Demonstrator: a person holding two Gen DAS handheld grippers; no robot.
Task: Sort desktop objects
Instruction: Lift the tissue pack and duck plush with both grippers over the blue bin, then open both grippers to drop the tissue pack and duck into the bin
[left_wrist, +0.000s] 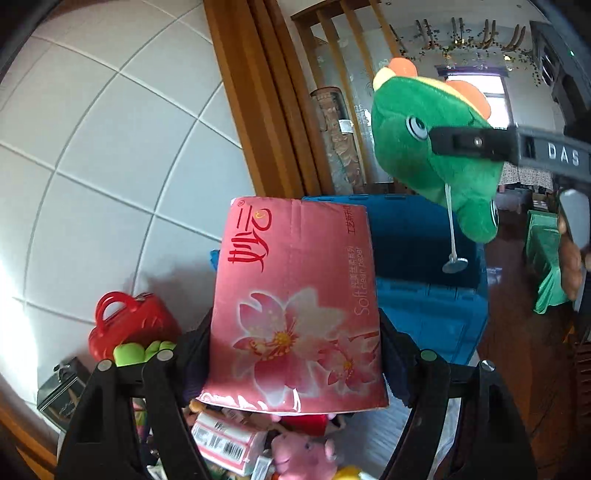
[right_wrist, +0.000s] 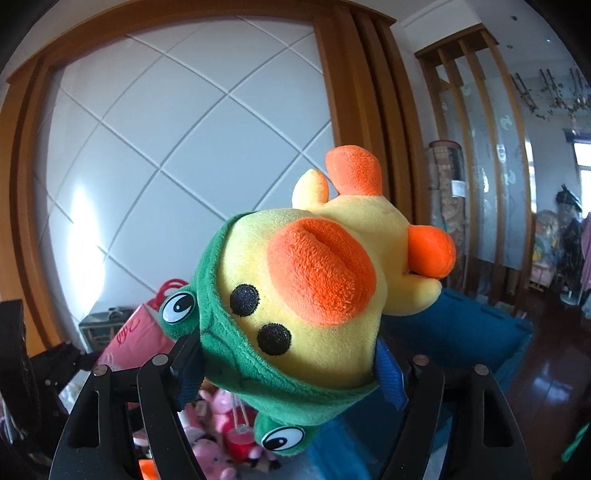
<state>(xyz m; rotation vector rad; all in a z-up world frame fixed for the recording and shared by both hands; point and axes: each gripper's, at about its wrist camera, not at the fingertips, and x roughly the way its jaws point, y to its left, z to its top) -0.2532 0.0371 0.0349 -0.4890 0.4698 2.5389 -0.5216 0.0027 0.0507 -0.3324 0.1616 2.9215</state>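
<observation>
Pink flower-printed tissue pack (left_wrist: 295, 302), yellow duck plush (right_wrist: 295, 295) green-hooded, orange-billed

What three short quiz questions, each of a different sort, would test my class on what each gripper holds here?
1. True or false: the left gripper holds a pink pack of tissue paper.
2. The right gripper holds: A) a red bag, B) a plush duck in a green frog hood, C) a pink pig.
3. Fill in: behind both held things stands a ___ bin.

Key: 1 true; 2 B; 3 blue.
</observation>
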